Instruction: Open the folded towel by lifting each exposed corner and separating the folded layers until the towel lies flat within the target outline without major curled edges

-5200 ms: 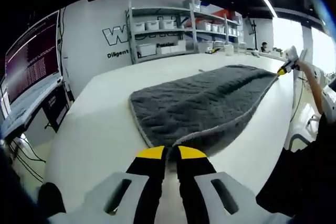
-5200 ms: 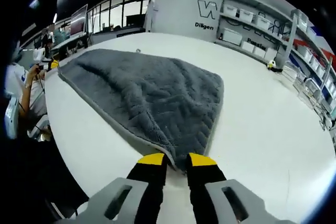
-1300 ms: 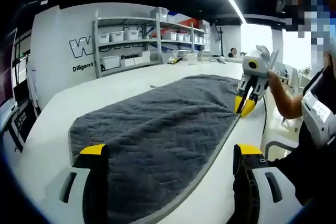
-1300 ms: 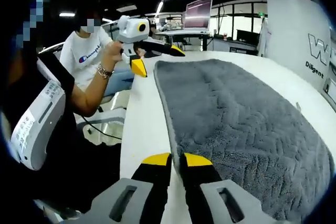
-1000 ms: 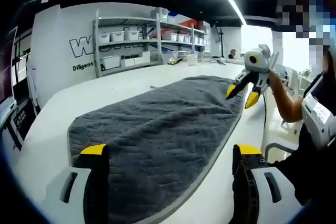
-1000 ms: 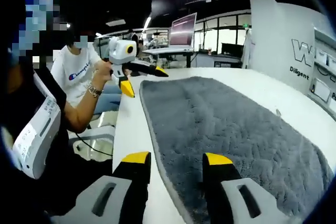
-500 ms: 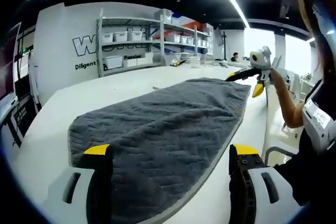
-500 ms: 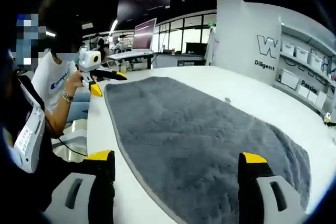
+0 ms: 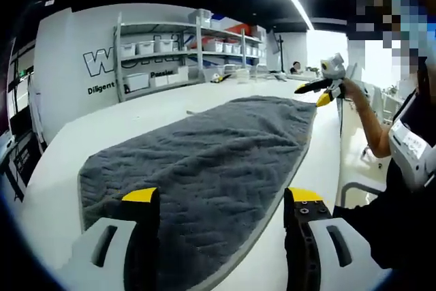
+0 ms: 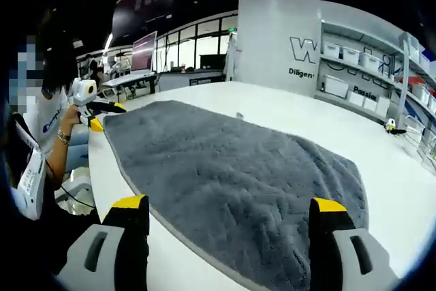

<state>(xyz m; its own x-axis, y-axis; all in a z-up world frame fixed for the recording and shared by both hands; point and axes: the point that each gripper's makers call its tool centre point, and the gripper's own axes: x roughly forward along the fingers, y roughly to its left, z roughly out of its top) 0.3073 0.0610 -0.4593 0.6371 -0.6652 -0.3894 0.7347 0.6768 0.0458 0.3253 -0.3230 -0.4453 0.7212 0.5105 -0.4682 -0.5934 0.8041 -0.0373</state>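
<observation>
The grey plush cloth towel looks matt, with a ribbed zigzag pile, on the smooth, faintly glossy white table.

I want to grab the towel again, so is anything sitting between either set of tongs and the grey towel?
Nothing visible stands in the way. The left tongs and the right tongs are both open, directly above the grey towel, which lies spread on the white table with nothing on it.

White table with grey towel spread flat on top
</observation>
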